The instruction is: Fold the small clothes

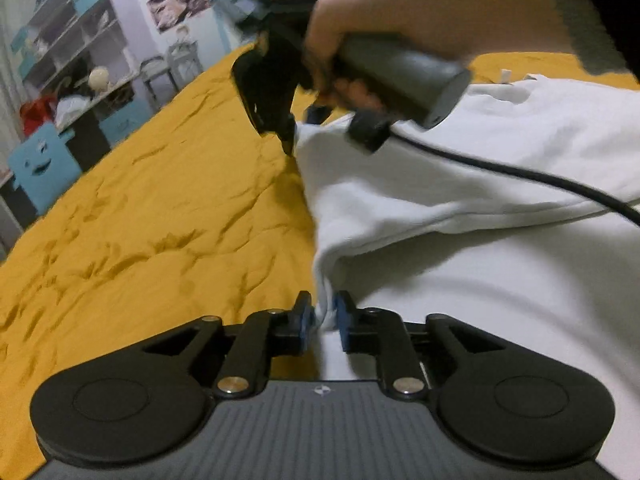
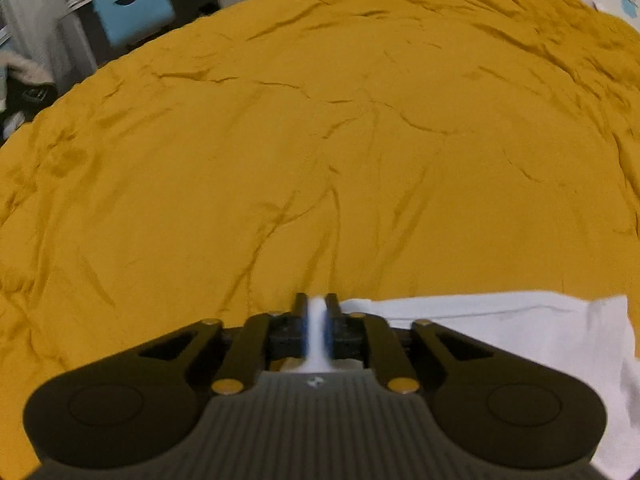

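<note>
The left gripper [image 1: 323, 322] has its blue pads pinched on a bunched edge of the white garment [image 1: 460, 208], with fabric filling the narrow gap between them. The right gripper [image 2: 317, 326] likewise clamps a thin fold of the same garment [image 2: 500, 332] between its pads. The cloth lies on a rumpled mustard-yellow bedspread [image 2: 320, 140], partly folded over itself, its lifted edge running between the two grips. Beyond the bed stand open shelves [image 1: 72, 36] cluttered with small items and a light blue panel with a smiling face [image 1: 40, 164]. In the left wrist view, a bare hand [image 1: 360, 52] grasps the right gripper's grey handle, tilted steeply down toward the cloth, a black cable [image 1: 520, 172] trailing across the garment.
</note>
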The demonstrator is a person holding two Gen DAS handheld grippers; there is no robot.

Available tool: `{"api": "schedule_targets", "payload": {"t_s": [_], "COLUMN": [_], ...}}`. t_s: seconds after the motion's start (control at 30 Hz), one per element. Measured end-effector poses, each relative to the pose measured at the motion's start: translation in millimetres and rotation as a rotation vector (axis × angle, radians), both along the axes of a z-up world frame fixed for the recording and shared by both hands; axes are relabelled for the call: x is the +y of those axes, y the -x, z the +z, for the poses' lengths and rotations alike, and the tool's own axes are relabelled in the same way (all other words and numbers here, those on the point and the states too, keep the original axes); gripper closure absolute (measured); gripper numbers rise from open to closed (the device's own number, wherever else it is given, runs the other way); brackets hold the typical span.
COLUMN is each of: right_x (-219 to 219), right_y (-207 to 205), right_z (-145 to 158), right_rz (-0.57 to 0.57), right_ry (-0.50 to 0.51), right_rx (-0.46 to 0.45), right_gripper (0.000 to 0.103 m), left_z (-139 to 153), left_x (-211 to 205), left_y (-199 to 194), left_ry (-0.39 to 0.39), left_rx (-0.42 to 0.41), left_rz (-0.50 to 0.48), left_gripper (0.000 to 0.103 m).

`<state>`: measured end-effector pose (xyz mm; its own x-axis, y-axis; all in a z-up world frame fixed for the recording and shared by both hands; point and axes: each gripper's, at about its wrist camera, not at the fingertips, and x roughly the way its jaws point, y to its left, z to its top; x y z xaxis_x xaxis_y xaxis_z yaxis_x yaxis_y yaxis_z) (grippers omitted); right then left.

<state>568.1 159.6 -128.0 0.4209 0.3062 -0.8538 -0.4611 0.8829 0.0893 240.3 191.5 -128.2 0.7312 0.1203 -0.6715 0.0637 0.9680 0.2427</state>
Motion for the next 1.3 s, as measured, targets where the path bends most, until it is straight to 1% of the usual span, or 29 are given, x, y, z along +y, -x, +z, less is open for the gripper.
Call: {"api": "schedule_targets", "payload": {"t_s": [0.03,0.07,0.1,0.17,0.2,0.27,0.3,0.33,0.37,0.4,0.43,0.47,0.5,0.53,0.57,0.6,0.67,0.7,0.77,0.87,0.93,1.0,1.07,1.1,1.13,1.2,1.27,1.3], "right_x": [-1.5,-3.9,-9.8,-20.5,-29.2,-50.0,-62.6,-74.8,-86.5,-95.3,-102.9,-112.5,-122.2,-129.0,-135.8,-141.5,-153.3,-159.8,-166.7,-178.3,-190.1,-205.3,-225.3,-238.8,-253.3,-287.2,-328.9,-351.9], "right_y": [2.3,5.4,9.8,15.9,23.1,38.7,47.7,56.6,65.5,73.0,79.6,88.3,99.7,109.2,125.0,136.9,156.6,163.7,174.6,189.6,196.0,203.8,216.2,222.9,231.3,249.8,271.5,283.4], "right_z": [2.5,9.2,18.8,34.4,43.6,57.5,62.8,66.0,67.0,65.8,62.8,57.5,51.1,47.1,41.6,35.9,23.8,17.2,3.9,-3.1,-3.7,2.8,12.2,20.3,28.4,48.1,69.4,80.1], "right_rz": [0.002,0.005,0.001,0.0,-0.003,-0.009,-0.012,-0.014,-0.017,-0.021,-0.026,-0.037,-0.045,-0.054,-0.068,-0.081,-0.103,-0.111,-0.138,-0.149,-0.183,-0.234,-0.279,-0.3,-0.324,-0.383,-0.455,-0.496], "right_ry": [-0.01,-0.032,-0.068,-0.103,-0.113,-0.147,-0.169,-0.186,-0.194,-0.199,-0.205,-0.218,-0.236,-0.247,-0.245,-0.236,-0.235,-0.235,-0.22,-0.197,-0.196,-0.199,-0.209,-0.22,-0.224,-0.231,-0.239,-0.231], "right_rx": [-0.005,-0.011,-0.028,-0.063,-0.09,-0.146,-0.171,-0.185,-0.185,-0.172,-0.151,-0.124,-0.099,-0.09,-0.086,-0.085,-0.068,-0.044,-0.006,-0.038,-0.047,-0.067,-0.105,-0.126,-0.15,-0.209,-0.279,-0.312], "right_gripper": [0.048,0.039,0.03,0.029,0.029,0.031,0.036,0.051,0.062,0.085,0.1,0.102,0.102,0.103,0.103,0.103,0.103,0.103,0.103,0.103,0.103,0.103,0.102,0.101,0.1,0.098,0.098,0.094], "left_z": [2.5,6.3,11.6,23.8,31.8,51.2,60.8,67.7,71.4,72.3,71.0,67.5,60.9,53.2,44.2,32.7,11.2,1.6,-4.1,-5.7,-4.4,0.7,6.8,12.5,17.1,29.7,43.1,49.9], "left_x": [9.6,17.3,26.2,39.7,44.4,54.7,56.2,57.4,56.0,54.1,49.9,44.3,37.6,32.3,28.0,26.2,26.7,31.4,43.1,52.2,57.5,56.8,54.5,52.4,50.2,42.5,31.6,25.4], "left_y": [-1.8,-1.1,0.5,4.7,9.0,18.3,21.9,23.3,22.4,17.9,13.1,6.5,-2.9,-12.0,-22.0,-32.3,-46.9,-52.1,-50.5,-46.6,-46.9,-38.3,-27.5,-21.1,-14.7,-3.9,3.3,6.1], "left_ry": [0.037,0.078,0.125,0.189,0.213,0.274,0.322,0.37,0.413,0.441,0.458,0.46,0.446,0.422,0.394,0.369,0.327,0.329,0.407,0.454,0.491,0.509,0.477,0.462,0.445,0.41,0.396,0.397], "left_rx": [0.011,0.021,0.031,0.048,0.039,-0.025,-0.065,-0.1,-0.125,-0.14,-0.149,-0.151,-0.146,-0.133,-0.105,-0.059,0.035,0.074,0.075,0.097,0.106,0.094,0.053,0.019,-0.014,-0.097,-0.147,-0.162], "left_rz": [0.001,0.003,0.007,-0.014,-0.028,-0.042,-0.057,-0.076,-0.095,-0.113,-0.131,-0.146,-0.156,-0.143,-0.116,-0.081,-0.01,0.038,0.069,0.098,0.122,0.138,0.175,0.201,0.226,0.253,0.263,0.256], "left_gripper": [0.079,0.078,0.075,0.072,0.071,0.067,0.063,0.061,0.061,0.061,0.061,0.064,0.075,0.087,0.092,0.097,0.1,0.099,0.097,0.097,0.097,0.097,0.097,0.097,0.093,0.092,0.087,0.083]}}
